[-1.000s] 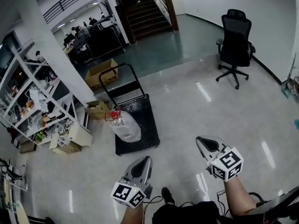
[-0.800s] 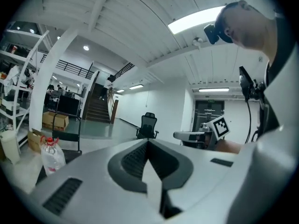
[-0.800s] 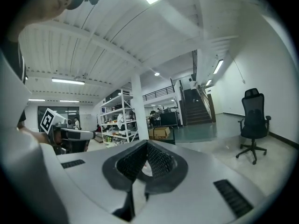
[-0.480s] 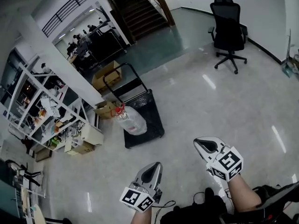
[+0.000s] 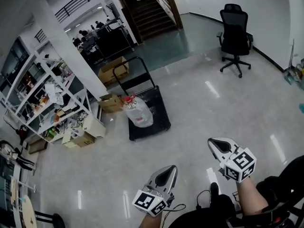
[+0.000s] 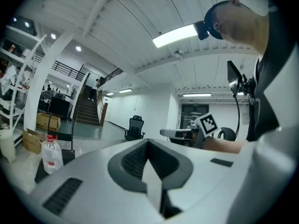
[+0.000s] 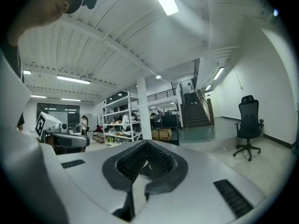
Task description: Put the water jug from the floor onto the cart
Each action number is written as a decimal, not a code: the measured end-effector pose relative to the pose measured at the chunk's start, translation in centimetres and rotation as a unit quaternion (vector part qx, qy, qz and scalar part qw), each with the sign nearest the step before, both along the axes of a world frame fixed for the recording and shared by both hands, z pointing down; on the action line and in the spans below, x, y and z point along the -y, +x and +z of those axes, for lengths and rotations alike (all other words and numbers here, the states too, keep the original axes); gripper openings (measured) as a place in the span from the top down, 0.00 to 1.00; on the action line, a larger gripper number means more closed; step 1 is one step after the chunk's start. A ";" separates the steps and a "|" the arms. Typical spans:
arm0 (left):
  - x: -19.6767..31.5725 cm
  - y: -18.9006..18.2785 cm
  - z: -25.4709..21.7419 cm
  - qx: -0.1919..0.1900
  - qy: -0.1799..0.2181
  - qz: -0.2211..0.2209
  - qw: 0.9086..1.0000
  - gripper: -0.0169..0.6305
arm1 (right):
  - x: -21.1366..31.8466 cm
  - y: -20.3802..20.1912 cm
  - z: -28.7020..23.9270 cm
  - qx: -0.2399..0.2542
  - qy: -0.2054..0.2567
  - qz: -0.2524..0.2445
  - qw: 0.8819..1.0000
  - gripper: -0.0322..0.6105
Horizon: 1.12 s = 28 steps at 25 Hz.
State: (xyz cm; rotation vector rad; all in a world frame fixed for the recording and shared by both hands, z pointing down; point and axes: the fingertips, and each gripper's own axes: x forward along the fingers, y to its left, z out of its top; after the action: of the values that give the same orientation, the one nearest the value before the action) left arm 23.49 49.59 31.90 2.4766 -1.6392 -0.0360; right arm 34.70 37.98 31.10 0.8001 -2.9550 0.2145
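The clear water jug point(image 5: 137, 113) with a red cap stands upright on the black platform cart point(image 5: 159, 115), at its left side near the handle point(image 5: 134, 63). In the left gripper view the jug point(image 6: 51, 154) shows small and far off at the left. Both grippers hang well short of the cart, near the bottom of the head view. My left gripper point(image 5: 168, 171) is shut with nothing in it. My right gripper point(image 5: 214, 143) is also shut and empty. Each gripper view shows its own jaws point(image 6: 148, 146) point(image 7: 146, 148) pressed together.
Cluttered white shelving point(image 5: 45, 96) and cardboard boxes point(image 5: 112, 102) line the left, beside a white column point(image 5: 71, 56). A black office chair point(image 5: 235, 34) stands at the far right and stairs point(image 5: 149, 11) rise at the back. Glossy floor point(image 5: 199, 113) lies between me and the cart.
Both grippers have drawn back from the cart, which now looks smaller and farther away. The jug stays on the cart. Both jaws stay shut.
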 end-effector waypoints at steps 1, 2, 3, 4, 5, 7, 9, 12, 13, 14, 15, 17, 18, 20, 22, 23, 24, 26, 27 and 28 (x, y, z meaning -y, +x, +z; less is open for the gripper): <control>-2.1 -1.0 0.2 0.000 0.003 -0.005 1.000 0.98 | -1.9 -0.3 0.1 0.000 -0.002 0.008 1.000 0.95; -4.1 -2.0 0.4 -0.003 0.007 -0.009 1.000 0.98 | -3.7 -0.4 0.1 -0.004 -0.002 0.017 1.000 0.95; -6.0 -3.0 0.5 -0.008 0.010 -0.012 1.000 0.98 | -5.5 -0.6 0.2 -0.010 -0.001 0.025 1.000 0.95; -7.7 -3.9 0.5 -0.015 0.014 -0.016 1.000 0.98 | -7.1 -0.8 0.1 -0.016 0.000 0.032 0.999 0.95; -9.3 -4.9 0.6 -0.021 0.015 -0.019 0.999 0.98 | -8.7 -1.2 0.0 -0.021 0.000 0.036 0.999 0.95; -12.1 -6.8 1.3 -0.030 0.011 -0.020 0.999 0.98 | -11.9 -2.5 -0.4 -0.029 0.001 0.036 0.999 0.95; -14.3 -7.7 1.7 -0.039 0.008 -0.013 0.999 0.98 | -15.2 -3.4 -1.1 -0.040 0.013 0.028 0.999 0.95; -16.4 -7.2 0.9 -0.031 0.022 0.000 0.999 0.98 | -18.8 -2.8 -2.3 -0.049 0.036 0.034 0.998 0.95; -16.8 -7.0 0.4 -0.025 0.029 0.003 0.999 0.98 | -19.3 -2.6 -2.6 -0.050 0.040 0.043 0.997 0.95; -17.2 -7.0 -0.2 -0.022 0.036 0.003 0.999 0.98 | -19.7 -2.4 -2.9 -0.050 0.042 0.050 0.997 0.95; -17.6 -7.0 -0.7 -0.021 0.042 0.000 0.999 0.98 | -19.9 -2.4 -3.2 -0.049 0.042 0.053 0.996 0.95; -18.4 -6.5 -1.5 -0.021 0.048 -0.004 0.999 0.98 | -20.6 -1.9 -3.7 -0.040 0.037 0.049 0.997 0.95; -18.7 -6.0 -1.8 -0.019 0.048 -0.005 0.999 0.98 | -20.9 -1.3 -4.0 -0.034 0.035 0.046 0.998 0.95; -18.9 -4.9 -2.2 -0.016 0.047 -0.005 0.999 0.98 | -21.4 -0.1 -4.3 -0.027 0.036 0.043 0.998 0.95; -19.1 -3.9 -2.9 -0.015 0.046 -0.008 0.999 0.98 | -21.7 1.3 -4.7 -0.020 0.037 0.046 0.998 0.95; -19.1 -3.3 -3.4 -0.013 0.046 -0.010 0.999 0.98 | -21.8 2.2 -4.9 -0.015 0.036 0.049 0.998 0.95; -19.1 -2.6 -3.9 -0.008 0.047 -0.010 0.999 0.98 | -21.8 3.0 -5.0 -0.009 0.034 0.053 0.998 0.95; -18.9 -1.3 -4.7 0.003 0.049 -0.009 0.999 0.98 | -21.4 4.6 -4.7 -0.007 0.030 0.060 0.998 0.95; -18.9 -0.7 -4.9 0.006 0.051 -0.010 0.999 0.98 | -21.2 5.3 -4.5 -0.009 0.028 0.062 0.998 0.95; -18.9 -0.1 -5.0 0.007 0.051 -0.010 0.999 0.98 | -21.2 5.9 -4.3 -0.011 0.025 0.061 0.998 0.95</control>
State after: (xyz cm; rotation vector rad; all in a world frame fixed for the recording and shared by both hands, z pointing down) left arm 23.38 68.51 26.87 2.5399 -1.7093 -0.1090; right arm 40.58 59.15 26.81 0.9825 -2.9050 0.1372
